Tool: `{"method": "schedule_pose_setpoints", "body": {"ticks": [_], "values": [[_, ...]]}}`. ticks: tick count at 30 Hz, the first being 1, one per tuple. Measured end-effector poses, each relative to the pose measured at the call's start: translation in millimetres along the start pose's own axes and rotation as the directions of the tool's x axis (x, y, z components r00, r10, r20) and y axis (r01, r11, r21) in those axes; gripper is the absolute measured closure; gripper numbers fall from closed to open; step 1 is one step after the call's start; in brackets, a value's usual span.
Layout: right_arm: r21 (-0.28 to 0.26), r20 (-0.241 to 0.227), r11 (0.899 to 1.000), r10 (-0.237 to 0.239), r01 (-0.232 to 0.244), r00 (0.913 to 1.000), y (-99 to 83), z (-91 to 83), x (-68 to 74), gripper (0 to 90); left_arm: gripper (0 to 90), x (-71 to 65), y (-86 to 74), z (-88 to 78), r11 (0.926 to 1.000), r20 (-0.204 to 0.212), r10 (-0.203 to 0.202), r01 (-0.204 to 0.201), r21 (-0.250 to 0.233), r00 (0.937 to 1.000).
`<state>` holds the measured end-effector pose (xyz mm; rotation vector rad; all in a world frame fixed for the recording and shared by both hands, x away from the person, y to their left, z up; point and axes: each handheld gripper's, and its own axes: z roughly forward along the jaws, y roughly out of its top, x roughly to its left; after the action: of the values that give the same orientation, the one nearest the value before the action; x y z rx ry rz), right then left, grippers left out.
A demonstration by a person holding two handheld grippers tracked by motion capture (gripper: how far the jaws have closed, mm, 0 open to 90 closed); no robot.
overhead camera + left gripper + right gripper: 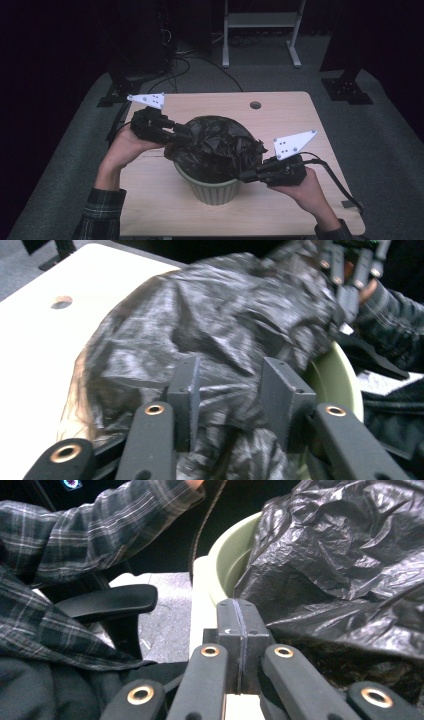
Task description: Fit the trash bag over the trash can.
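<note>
Black fingers (280,390) of my left gripper (232,390) rise closest to the lens in the left gripper view, standing apart with crinkled film of the black trash bag (210,325) bunched between them; I cannot tell whether they press on it. From above, my left gripper (172,134) reaches in from the left at the bag's rim, my left hand (127,147) cupped under its body, palm toward the bin, forearm coming up from the lower left in a plaid sleeve (102,212).

My right gripper (246,176) comes in from the right, level and pointing left, with my right hand (300,187) wrapped beneath it. In the right gripper view its fingers (239,625) sit pressed together, only a thin seam between them, just beside the bag's lower folds (350,570); I cannot make out any film caught in that seam.

One pale green ribbed bin (214,189) stands near the middle of the light wooden surface (295,125), and one trash bag (215,145) lines it, its edge draped loosely over the rim and puffed up above the mouth. Two grippers, two white three-cornered plates, one on each: left (147,99), right (294,142). One round hole (255,105) sits in the surface behind the bin.
</note>
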<state>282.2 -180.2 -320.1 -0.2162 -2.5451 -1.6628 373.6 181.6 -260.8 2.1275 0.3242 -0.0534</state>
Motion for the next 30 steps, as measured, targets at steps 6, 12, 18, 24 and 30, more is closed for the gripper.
{"method": "schedule_pose_setpoints", "body": {"ticks": [6,12,18,24,30], "values": [[0.017,-0.016,1.000,-0.004,0.004,0.9999,-1.7,2.6,3.9,89.8,52.2,20.1,7.8,3.5,0.9989,-0.040,-0.047,0.046,-0.005,0.9981],[0.016,-0.016,1.000,-0.006,0.006,0.9999,-1.4,1.8,2.4,89.9,45.6,36.2,16.2,12.2,0.9976,-0.070,-0.067,0.068,0.011,0.9953],[0.013,-0.012,1.000,-0.011,0.012,0.9999,-1.2,0.8,3.1,89.9,74.0,45.4,13.5,25.8,0.9923,-0.009,-0.099,0.100,0.073,0.9950],[0.017,-0.004,1.000,-0.010,0.010,0.9999,-1.1,-0.4,2.9,89.8,89.9,36.0,8.1,20.0,0.9942,0.016,-0.086,0.085,0.066,0.9962],[0.015,-0.006,1.000,-0.009,0.009,0.9999,-1.8,2.2,3.1,89.8,90.0,21.1,6.2,7.7,0.9968,0.036,-0.066,0.064,0.048,0.9972]]}}
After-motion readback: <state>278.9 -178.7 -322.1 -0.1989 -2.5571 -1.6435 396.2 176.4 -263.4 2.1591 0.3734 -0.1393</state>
